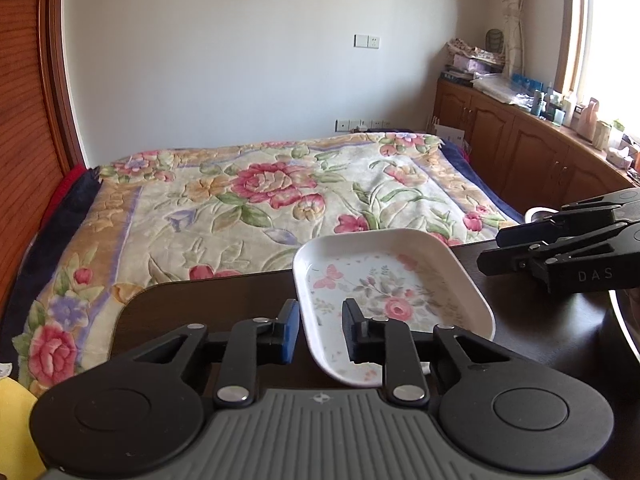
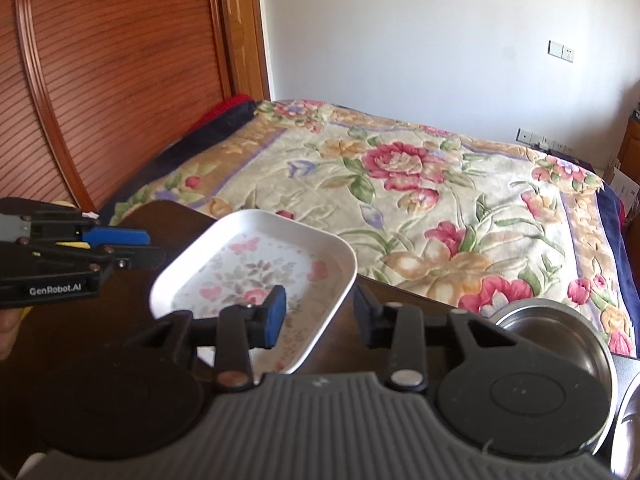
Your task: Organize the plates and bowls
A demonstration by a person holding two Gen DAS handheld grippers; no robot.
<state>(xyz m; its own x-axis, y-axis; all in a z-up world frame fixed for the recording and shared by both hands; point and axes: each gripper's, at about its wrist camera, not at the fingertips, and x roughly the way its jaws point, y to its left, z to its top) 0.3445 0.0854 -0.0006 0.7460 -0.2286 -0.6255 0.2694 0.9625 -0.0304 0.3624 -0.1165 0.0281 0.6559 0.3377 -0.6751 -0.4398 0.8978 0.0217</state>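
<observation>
Two tongs straddle opposite rims of one floral plate (image 1: pixel 384 292) on the dark desk (image 1: pixel 208 304): left tongs (image 1: pixel 320 328) and right tongs (image 2: pixel 320 316) both spread wide, gripping nothing. A metal bowl (image 2: pixel 560 332) sits just beside the right tongs.

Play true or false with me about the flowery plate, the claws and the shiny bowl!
1. The flowery plate is rectangular with rounded corners. True.
2. The plate lies on the bed. False: it sits on the dark table, with the bed behind.
3. The left claw is open. True.
4. The right claw squeezes the plate. False: it is open, its fingers either side of the plate's rim.
5. The shiny metal bowl is stacked on the plate. False: it sits apart, on the table.
</observation>
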